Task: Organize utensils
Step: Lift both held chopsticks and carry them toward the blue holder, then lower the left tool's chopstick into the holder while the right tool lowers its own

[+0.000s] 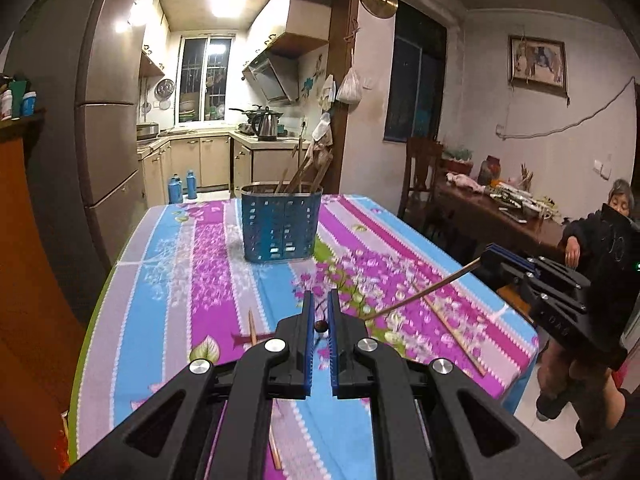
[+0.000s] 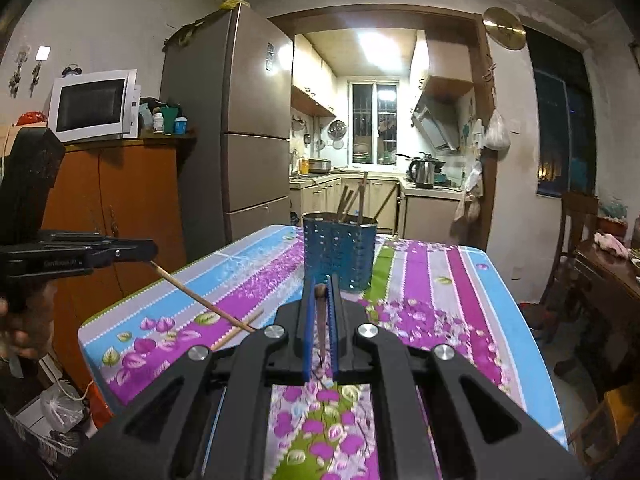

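Utensils: wooden chopsticks; several stand upright in the holder, two are carried in the grippers, and others lie loose on the table.
Table [image 1: 168, 280]: covered with a striped cloth in blue, purple and grey with a flower print; it bears the holder and the loose chopsticks.
Holder [image 1: 277, 224]: a blue perforated basket standing upright near the far middle of the table, ahead of both grippers; chopstick ends [image 1: 298, 178] lean out of its top.
Left gripper [image 1: 319, 304]: held above the near end of the table, pointing toward the holder; its jaws are closed on a chopstick, whose dark end [image 1: 321, 325] shows end-on between the blue pads. In the right wrist view the same gripper [image 2: 154, 249] enters from the left, a hand around its grip, and its chopstick [image 2: 202, 299] slants down toward the cloth.
Right gripper [image 2: 320, 286]: also above the table and aimed at the holder; its jaws are closed on a chopstick [image 2: 321, 328] lying lengthwise between the pads. In the left wrist view this gripper [image 1: 490, 258] comes in from the right, and its chopstick [image 1: 424, 294] slants down to the left.
Loose chopsticks: one long one [image 1: 452, 330] lies on the purple stripes at the right side of the table; another [image 1: 252, 326] lies near the left gripper.
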{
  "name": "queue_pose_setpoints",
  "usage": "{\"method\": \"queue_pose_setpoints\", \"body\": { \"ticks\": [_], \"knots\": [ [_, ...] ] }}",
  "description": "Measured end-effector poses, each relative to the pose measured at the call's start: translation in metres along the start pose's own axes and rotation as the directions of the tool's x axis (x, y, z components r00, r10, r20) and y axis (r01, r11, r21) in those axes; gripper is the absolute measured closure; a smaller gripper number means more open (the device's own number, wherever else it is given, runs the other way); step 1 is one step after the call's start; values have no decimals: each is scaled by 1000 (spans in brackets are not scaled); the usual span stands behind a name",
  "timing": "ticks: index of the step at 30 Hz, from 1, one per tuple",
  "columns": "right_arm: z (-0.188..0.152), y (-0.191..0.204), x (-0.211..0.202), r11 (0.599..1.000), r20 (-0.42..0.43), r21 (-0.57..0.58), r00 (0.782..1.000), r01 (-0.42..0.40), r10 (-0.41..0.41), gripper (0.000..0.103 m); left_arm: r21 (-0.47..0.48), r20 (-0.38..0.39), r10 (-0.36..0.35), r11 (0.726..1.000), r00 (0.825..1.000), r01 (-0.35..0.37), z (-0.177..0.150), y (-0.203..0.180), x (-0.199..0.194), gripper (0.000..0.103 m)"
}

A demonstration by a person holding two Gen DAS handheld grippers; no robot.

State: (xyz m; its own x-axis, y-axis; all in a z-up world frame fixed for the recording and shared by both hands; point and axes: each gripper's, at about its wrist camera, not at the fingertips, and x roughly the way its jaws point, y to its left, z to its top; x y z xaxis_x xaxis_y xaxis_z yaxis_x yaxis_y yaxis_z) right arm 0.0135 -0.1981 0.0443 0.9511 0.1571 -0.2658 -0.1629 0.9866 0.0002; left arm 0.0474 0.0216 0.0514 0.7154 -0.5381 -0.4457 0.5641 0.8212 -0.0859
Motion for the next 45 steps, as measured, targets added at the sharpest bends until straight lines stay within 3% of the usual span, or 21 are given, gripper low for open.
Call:
{"method": "queue_pose_setpoints", "body": {
  "ticks": [16, 28, 36, 42, 45],
  "knots": [
    [56, -34, 57, 995, -74, 58, 994, -76, 80, 98, -2, 6, -55, 998, 998, 55, 71, 6, 47, 96],
    [93, -39, 71, 997, -70, 24, 995, -67, 68, 98, -1, 35, -54, 999, 998, 54, 114, 14, 63, 96],
    [122, -42, 79, 999, -45, 1, 998, -49, 49, 98, 26, 88, -12, 1000, 996, 10, 146, 21, 65, 96],
    [176, -59, 91, 1000, 26, -12, 1000, 0, 1, 98, 51, 178, 72, 995, 982, -82, 205, 34, 72, 96],
    [203, -68, 103, 1000, 63, -10, 998, 17, -16, 98, 37, 214, 79, 995, 974, -89, 232, 44, 80, 96]
  ]
}}
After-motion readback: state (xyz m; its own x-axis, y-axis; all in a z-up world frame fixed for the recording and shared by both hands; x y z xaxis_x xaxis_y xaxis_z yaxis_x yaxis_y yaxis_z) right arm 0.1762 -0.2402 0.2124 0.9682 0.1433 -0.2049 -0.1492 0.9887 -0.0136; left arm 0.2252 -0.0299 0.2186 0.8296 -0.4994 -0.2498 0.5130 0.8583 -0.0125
